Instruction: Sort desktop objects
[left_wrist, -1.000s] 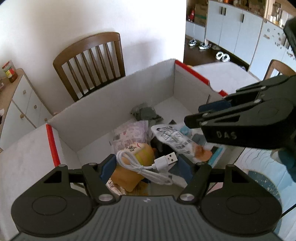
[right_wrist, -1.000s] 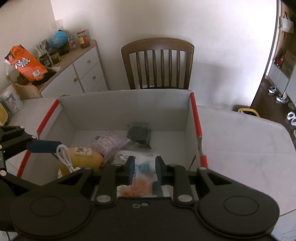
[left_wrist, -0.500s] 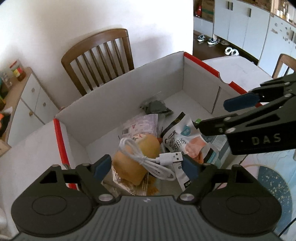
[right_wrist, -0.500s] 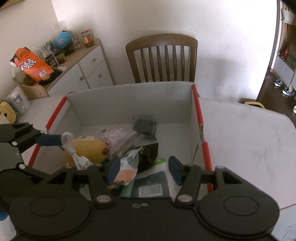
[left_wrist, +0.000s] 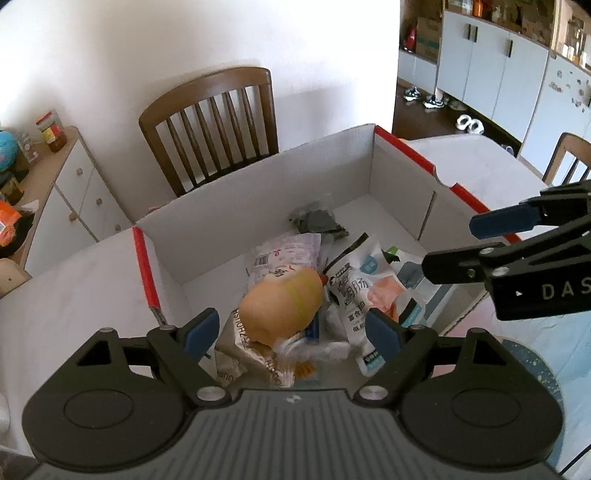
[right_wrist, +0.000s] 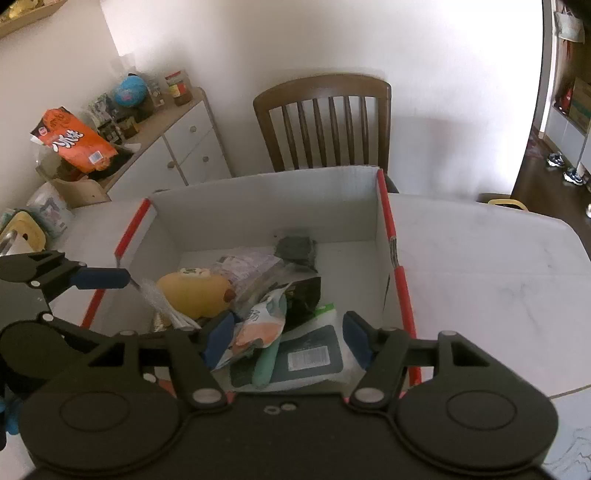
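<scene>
White wall and a wooden chair (left_wrist: 210, 125) stand behind my red-edged box (left_wrist: 258, 206) on the pale table (right_wrist: 498, 266); my left gripper (left_wrist: 291, 332) and right gripper (right_wrist: 288, 336) hover over its near end, both opening, holding nothing; a finger could snag the heaped snack packets (left_wrist: 354, 291); the yellow plush toy (left_wrist: 280, 302) lies centre-left.

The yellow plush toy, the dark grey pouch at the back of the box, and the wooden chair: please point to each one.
yellow plush toy (left_wrist: 280, 306), left wrist view, its rounded body
dark grey pouch (right_wrist: 295, 249), right wrist view, its middle
wooden chair (right_wrist: 323, 88), right wrist view, its top rail
</scene>
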